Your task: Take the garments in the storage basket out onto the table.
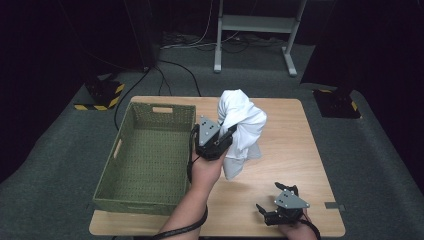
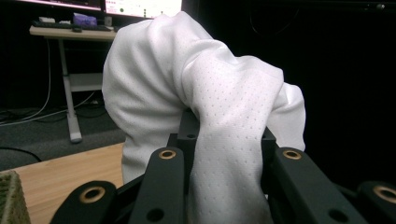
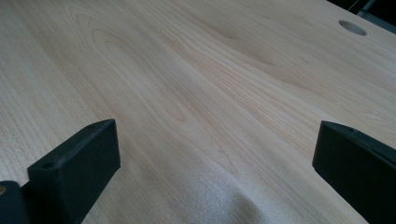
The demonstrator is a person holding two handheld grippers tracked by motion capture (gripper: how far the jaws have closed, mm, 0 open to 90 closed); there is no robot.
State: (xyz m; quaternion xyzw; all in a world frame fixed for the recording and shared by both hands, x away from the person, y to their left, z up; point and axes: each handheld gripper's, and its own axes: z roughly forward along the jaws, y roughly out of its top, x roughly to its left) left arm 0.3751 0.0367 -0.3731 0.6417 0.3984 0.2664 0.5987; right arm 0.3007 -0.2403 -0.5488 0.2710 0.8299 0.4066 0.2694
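While the pale wooden table (image 1: 295, 150) carries an empty green woven basket (image 1: 150, 155) on its left half, a bunched white mesh cloth (image 1: 240, 130) hangs lifted just beside the basket's right wall, probably bound for it. Its weight is borne by the left gripper (image 1: 220, 137), jaws clamped on a gathered fold; the left gripper view reveals the fabric's dotted weave pinched between them. Nearer the front edge, the right gripper (image 1: 277, 202) rests idle, jaws spread wide over bare wood.
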